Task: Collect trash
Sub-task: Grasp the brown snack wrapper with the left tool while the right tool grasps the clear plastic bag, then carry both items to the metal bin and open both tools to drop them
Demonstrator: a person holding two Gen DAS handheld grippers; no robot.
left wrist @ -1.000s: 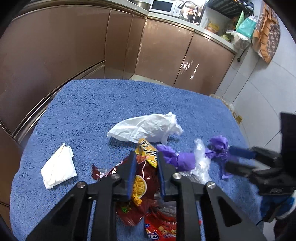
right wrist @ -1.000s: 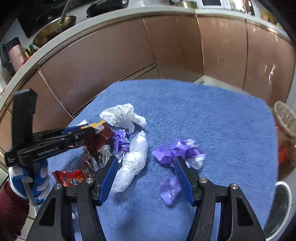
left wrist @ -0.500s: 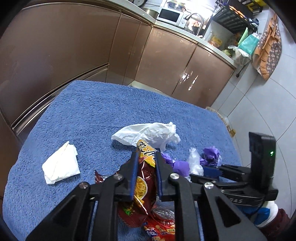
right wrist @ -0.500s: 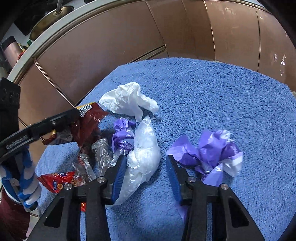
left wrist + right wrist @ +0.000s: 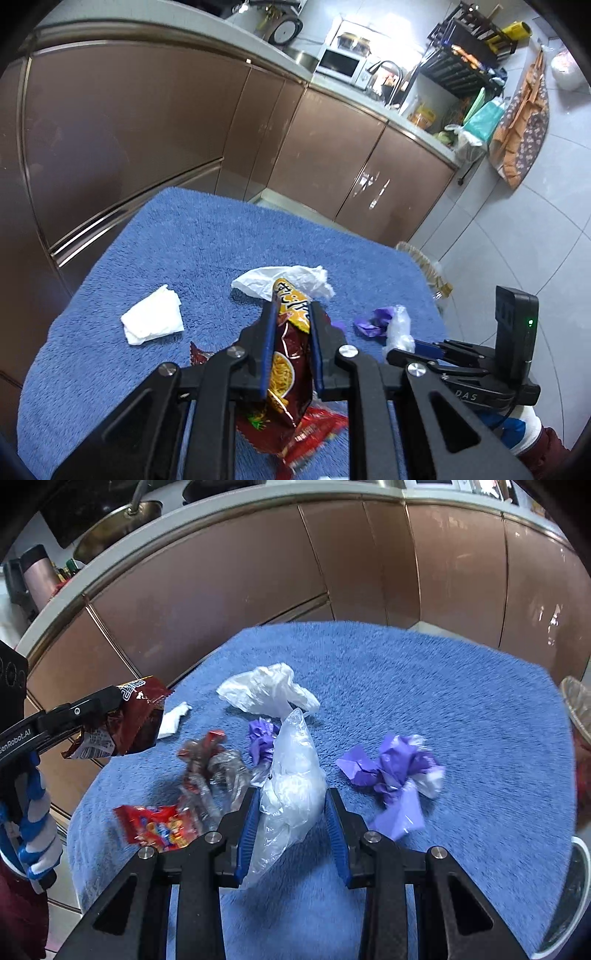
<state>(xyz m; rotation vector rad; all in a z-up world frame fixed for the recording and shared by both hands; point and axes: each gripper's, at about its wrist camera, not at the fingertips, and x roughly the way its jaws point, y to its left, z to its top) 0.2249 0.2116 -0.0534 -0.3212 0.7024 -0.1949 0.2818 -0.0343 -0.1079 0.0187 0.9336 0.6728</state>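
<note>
My left gripper (image 5: 291, 314) is shut on a dark red and yellow snack bag (image 5: 286, 373) and holds it lifted above the blue towel (image 5: 192, 251); it also shows in the right wrist view (image 5: 129, 716). My right gripper (image 5: 290, 805) is open, its jaws on either side of a clear plastic bag (image 5: 295, 786) that lies on the towel. Other trash lies around: a white plastic bag (image 5: 266, 692), a purple wrapper (image 5: 397, 771), a small purple scrap (image 5: 262, 738), a red snack packet (image 5: 159, 827), a crumpled clear wrapper (image 5: 210, 768) and a white tissue (image 5: 153, 319).
Brown kitchen cabinets (image 5: 147, 129) stand behind and left of the towel-covered table. A white bin rim (image 5: 580, 886) shows at the right edge of the right wrist view. A basket (image 5: 421, 258) sits on the tiled floor beyond the table's right side.
My left gripper has lifted the snack bag up off the towel. My right gripper has moved left from the purple wrapper to straddle the clear plastic bag.
</note>
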